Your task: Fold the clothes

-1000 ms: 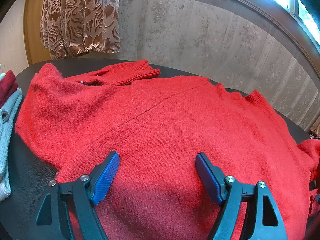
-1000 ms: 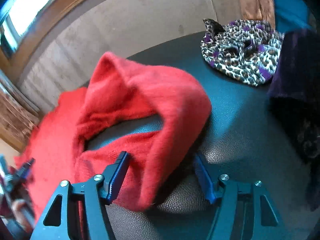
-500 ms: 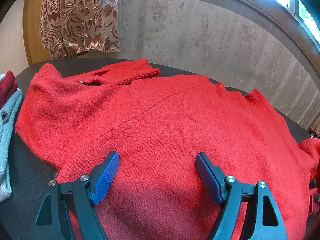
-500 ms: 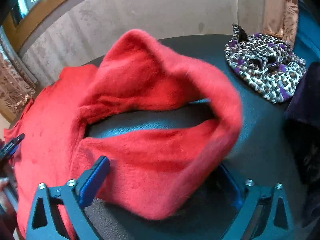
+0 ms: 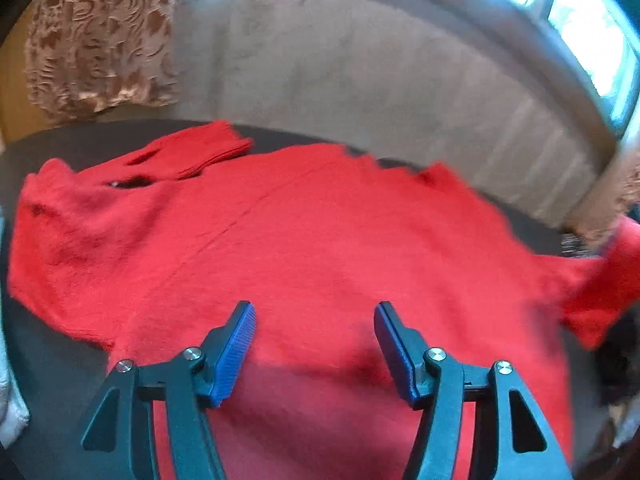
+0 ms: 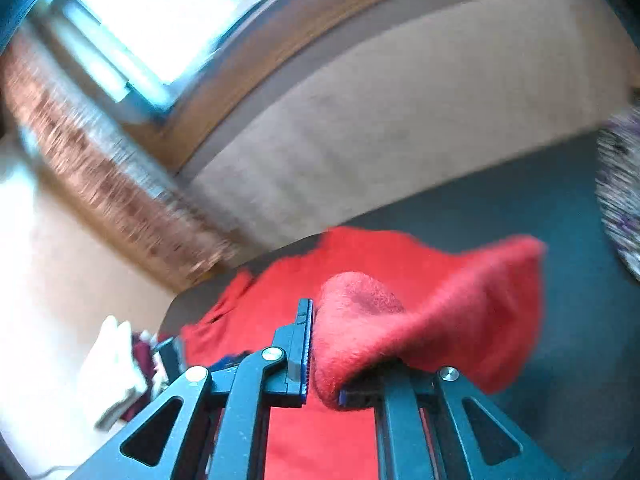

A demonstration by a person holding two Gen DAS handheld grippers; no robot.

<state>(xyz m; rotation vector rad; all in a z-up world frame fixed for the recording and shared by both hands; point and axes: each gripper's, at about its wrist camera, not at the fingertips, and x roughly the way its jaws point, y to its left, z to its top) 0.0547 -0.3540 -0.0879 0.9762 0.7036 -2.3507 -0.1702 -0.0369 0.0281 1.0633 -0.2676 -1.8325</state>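
Observation:
A red knit sweater (image 5: 320, 240) lies spread on the dark table (image 5: 52, 368), one cuff (image 5: 200, 152) folded over at the far left. My left gripper (image 5: 316, 344) hovers low over the sweater's near part. Its blue pads (image 5: 236, 344) stand apart and are closing, with cloth beneath them but nothing pinched. My right gripper (image 6: 324, 352) is shut on the sweater's other sleeve (image 6: 440, 300), which bunches up between the pads and hangs lifted off the table. In the left wrist view that raised sleeve (image 5: 612, 280) shows at the right edge.
A leopard-print garment (image 6: 624, 192) lies on the table at the far right. Folded pale and dark red clothes (image 6: 116, 368) sit at the left end, with a pale cloth (image 5: 8, 400) at the edge. A wall and patterned curtain (image 5: 100, 40) stand behind the table.
The right gripper's jaws went from wide around the sleeve to shut on it and rose, lifting the sleeve. The left gripper's jaws narrowed and it lifted and tilted up a little.

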